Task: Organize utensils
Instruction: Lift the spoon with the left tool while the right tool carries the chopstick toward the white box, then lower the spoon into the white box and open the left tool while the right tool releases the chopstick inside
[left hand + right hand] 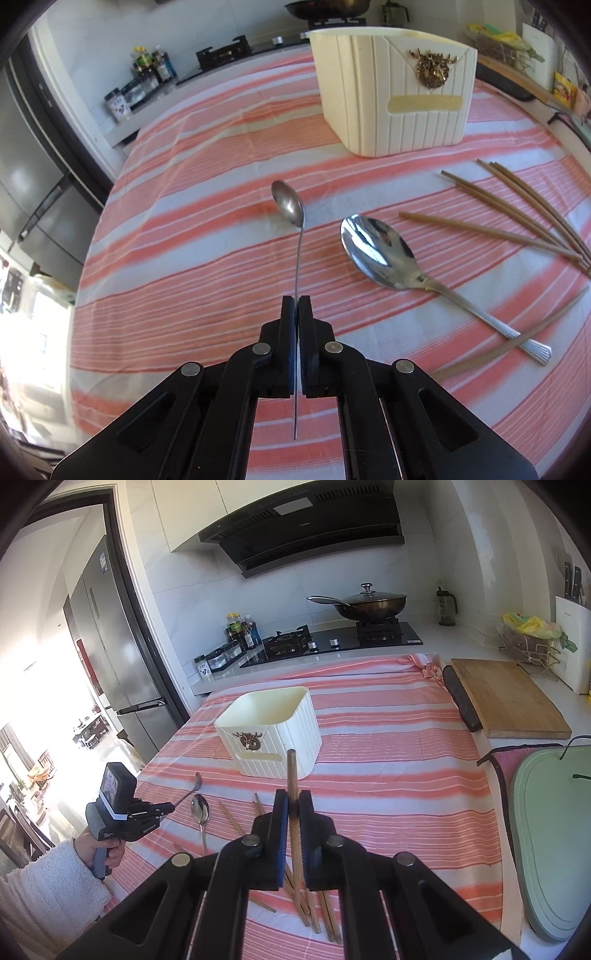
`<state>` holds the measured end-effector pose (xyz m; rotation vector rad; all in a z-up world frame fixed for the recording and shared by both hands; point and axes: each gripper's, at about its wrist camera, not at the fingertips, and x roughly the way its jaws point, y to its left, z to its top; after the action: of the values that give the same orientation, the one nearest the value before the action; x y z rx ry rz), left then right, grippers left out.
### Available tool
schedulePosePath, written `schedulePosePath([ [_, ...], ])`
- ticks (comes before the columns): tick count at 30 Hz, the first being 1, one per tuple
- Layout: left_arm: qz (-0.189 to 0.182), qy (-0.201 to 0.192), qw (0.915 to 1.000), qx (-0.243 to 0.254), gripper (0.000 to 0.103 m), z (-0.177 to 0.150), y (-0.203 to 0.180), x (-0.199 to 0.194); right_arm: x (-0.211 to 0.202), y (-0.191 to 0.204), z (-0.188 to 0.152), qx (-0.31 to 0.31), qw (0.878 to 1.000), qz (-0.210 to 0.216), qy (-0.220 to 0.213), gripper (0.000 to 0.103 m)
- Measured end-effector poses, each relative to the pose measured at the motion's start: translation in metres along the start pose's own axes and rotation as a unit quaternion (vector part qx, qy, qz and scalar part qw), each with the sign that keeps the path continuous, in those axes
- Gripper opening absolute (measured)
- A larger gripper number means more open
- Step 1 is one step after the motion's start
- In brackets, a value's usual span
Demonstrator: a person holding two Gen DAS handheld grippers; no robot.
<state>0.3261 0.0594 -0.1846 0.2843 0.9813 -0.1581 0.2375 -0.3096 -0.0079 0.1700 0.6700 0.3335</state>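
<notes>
I see left tool [296,301] pinching small spoon [288,203] by its handle, bowl raised near side of cream holder [391,96]. Right tool [293,797] clamps one chopstick [291,771], tip toward holder. Large spoon [380,251] and loose chopsticks [517,206] lie on surface [184,221] before holder. No legible writing.

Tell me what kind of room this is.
A home kitchen, most likely: a lidded dark wok sits on a black gas hob under a black extractor hood, with a tall steel fridge nearby.
</notes>
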Motion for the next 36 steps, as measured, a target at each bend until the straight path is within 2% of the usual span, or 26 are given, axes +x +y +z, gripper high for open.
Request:
schedulePosePath([
  [2,-0.038,0.011,0.9988,-0.03,0.006,-0.001,0.011,0.003,0.0,0.002,0.0,-0.001,1.0,0.002,0.0,0.006],
  [4,-0.074,0.007,0.9949,-0.068,0.025,0.003,0.025,0.002,0.001,0.004,0.001,-0.004,1.0,0.002,0.001,0.006],
  [5,-0.086,0.005,0.9929,-0.082,0.047,0.008,0.03,0.002,0.002,0.004,0.001,-0.004,1.0,0.003,0.002,0.006],
  [6,-0.094,0.002,0.9914,-0.091,0.062,0.014,0.034,0.003,0.003,0.004,0.001,-0.004,1.0,0.003,0.003,0.006],
  [8,-0.104,-0.002,0.9896,-0.099,0.067,0.027,0.036,0.006,0.005,0.004,0.002,-0.005,1.0,0.003,0.005,0.006],
  [13,-0.092,0.014,0.992,-0.085,0.067,0.061,0.017,0.032,0.015,0.004,0.004,-0.001,1.0,0.003,0.011,0.006],
  [17,-0.075,0.041,0.9938,-0.071,0.066,0.077,0.004,0.057,0.017,0.005,0.003,-0.004,1.0,0.002,0.013,0.006],
  [19,-0.072,0.055,0.9936,-0.068,0.061,0.078,0.0,0.066,0.018,0.005,0.005,-0.006,1.0,0.001,0.013,0.006],
  [20,-0.07,0.047,0.9942,-0.067,0.054,0.078,0.0,0.065,0.017,0.004,0.005,-0.005,1.0,0.001,0.013,0.006],
  [21,-0.073,0.044,0.9942,-0.066,0.036,0.077,-0.001,0.063,0.017,0.003,0.006,-0.004,1.0,0.001,0.013,0.006],
  [23,-0.083,0.039,0.9939,-0.062,0.036,0.075,-0.001,0.06,0.017,0.002,0.007,-0.003,1.0,-0.001,0.012,0.006],
  [25,-0.074,0.027,0.9954,-0.055,0.036,0.071,-0.002,0.055,0.018,0.001,0.008,-0.003,1.0,-0.002,0.013,0.006],
  [29,-0.08,-0.014,0.9941,-0.073,0.036,0.065,0.004,0.023,0.019,0.003,0.014,-0.002,1.0,-0.003,0.009,0.006],
  [36,-0.102,-0.12,0.9816,-0.108,0.036,0.046,0.025,-0.086,0.002,0.021,0.035,-0.024,1.0,-0.003,-0.019,0.006],
])
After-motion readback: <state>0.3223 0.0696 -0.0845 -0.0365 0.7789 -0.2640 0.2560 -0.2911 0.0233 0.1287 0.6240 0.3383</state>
